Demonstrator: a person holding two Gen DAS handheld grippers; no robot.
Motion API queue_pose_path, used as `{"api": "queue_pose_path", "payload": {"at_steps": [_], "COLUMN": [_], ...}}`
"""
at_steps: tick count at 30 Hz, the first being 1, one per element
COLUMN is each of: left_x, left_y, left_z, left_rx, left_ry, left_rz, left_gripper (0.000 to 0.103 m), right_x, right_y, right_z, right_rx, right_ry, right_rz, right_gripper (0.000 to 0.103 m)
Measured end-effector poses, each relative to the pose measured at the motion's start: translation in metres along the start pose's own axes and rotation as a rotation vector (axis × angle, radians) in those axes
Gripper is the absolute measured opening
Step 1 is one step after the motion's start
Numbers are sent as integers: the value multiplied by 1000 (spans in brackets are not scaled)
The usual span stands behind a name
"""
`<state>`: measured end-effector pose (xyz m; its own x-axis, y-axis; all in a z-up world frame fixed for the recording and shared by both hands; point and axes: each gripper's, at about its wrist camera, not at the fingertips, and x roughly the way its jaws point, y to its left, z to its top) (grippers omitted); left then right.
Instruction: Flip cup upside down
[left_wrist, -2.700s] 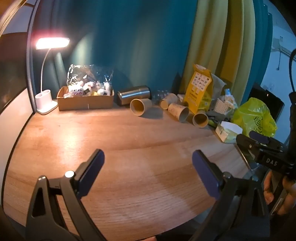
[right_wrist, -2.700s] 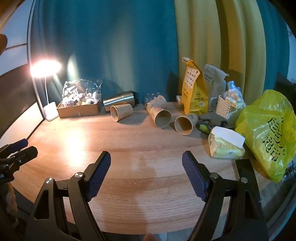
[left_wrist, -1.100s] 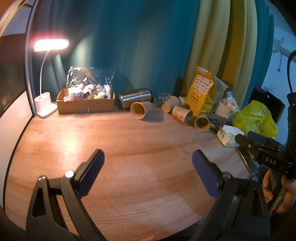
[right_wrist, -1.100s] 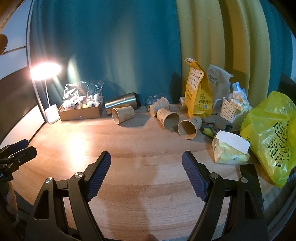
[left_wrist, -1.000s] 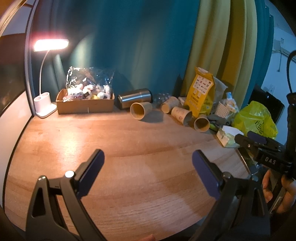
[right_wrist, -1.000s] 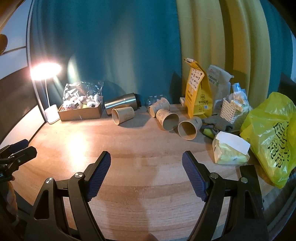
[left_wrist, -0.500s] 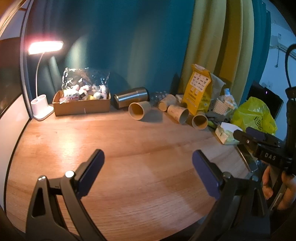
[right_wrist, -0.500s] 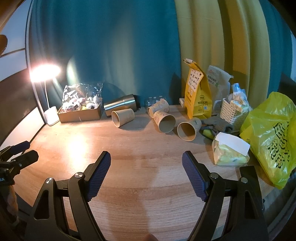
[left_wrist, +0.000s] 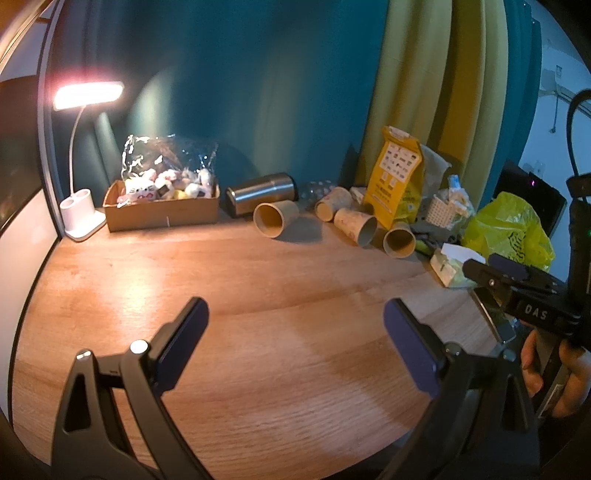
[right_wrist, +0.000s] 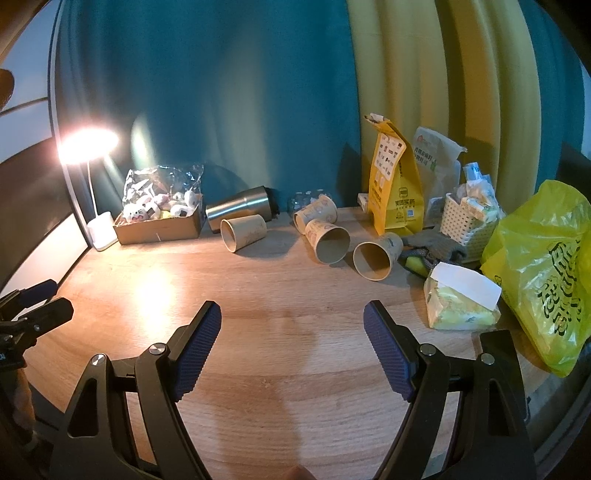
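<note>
Home desk: lamp (left_wrist: 88, 96), curtains (right_wrist: 443, 92), snack bags (right_wrist: 395, 184).

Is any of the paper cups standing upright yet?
No, all four paper cups lie on their sides along the back of the wooden table.

Bench (right_wrist: 288, 295) warm wood grain; paper cups (right_wrist: 332, 243) tan, faintly printed; tumbler (right_wrist: 240, 210) brushed steel; plastic bag (right_wrist: 546, 266) yellow-green, dark print; fingers (right_wrist: 195, 343) blue-padded.
</note>
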<state>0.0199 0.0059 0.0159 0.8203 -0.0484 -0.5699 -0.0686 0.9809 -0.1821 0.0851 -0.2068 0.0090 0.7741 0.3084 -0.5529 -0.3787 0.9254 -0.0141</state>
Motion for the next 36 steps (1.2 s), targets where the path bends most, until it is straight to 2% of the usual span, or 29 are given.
{"api": "queue_pose_path", "payload": {"at_steps": [6, 9, 13, 21, 29, 36], "left_x": [20, 41, 74, 166, 269, 340], "left_y": [-4, -2, 1, 13, 12, 0], "left_z": [14, 23, 36, 81, 122, 145], "left_rx": [41, 60, 85, 142, 265, 405], "left_ry": [52, 100, 139, 254, 347, 386], "left_rz": [-13, -38, -34, -21, 36, 66], "left_gripper": [97, 97, 97, 97, 97, 97], "right_x": [17, 29, 48, 100, 163, 202], "right_y": [-5, -10, -21, -53, -75, -86], "right_z": [1, 1, 2, 9, 12, 6], "right_rx": [9, 20, 40, 84, 160, 203], "right_ry": [15, 24, 40, 72, 143, 198], "right_rz": [6, 6, 3, -14, -6, 27], "right_gripper": [82, 82, 82, 82, 82, 82]}}
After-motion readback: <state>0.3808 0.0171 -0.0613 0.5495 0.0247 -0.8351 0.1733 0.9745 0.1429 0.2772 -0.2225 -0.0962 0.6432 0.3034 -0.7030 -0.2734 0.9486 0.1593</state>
